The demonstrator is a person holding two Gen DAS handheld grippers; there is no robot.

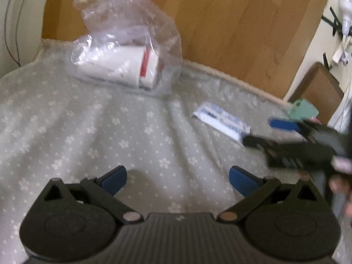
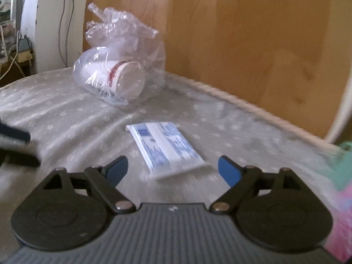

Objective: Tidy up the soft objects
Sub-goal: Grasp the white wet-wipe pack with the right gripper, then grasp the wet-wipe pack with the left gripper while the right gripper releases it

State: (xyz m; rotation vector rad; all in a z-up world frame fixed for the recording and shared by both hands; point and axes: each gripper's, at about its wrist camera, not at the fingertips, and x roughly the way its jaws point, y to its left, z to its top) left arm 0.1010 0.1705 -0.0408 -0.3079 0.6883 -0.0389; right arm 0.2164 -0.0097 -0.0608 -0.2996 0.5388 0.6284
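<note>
A bed (image 2: 66,114) under a pale green flowered sheet filled both views, with a wooden headboard (image 2: 242,44) standing behind it. Near the headboard lay a crumpled clear plastic bag (image 1: 132,44) with a white, red-banded cup (image 2: 127,79) on its side inside it. Nearer, and well apart from the bag, a flat white-and-blue packet (image 2: 167,147) lay on the sheet. The right gripper (image 2: 173,169) hovered with its jaws spread wide and nothing between them, the packet just ahead of the blue pads (image 2: 116,169). The left gripper (image 1: 176,178) was likewise wide open and empty over bare sheet. The packet was thin and lay flat on loose cloth, so closing on it might have pinched a fold of sheet along with it, or the smooth wrapper might have slid out of the pads. Only the left wrist view showed the right gripper from outside, blurred, with a green thing (image 1: 304,110) behind it; only the right wrist view showed the cup's round end and the packet's printing.
</note>
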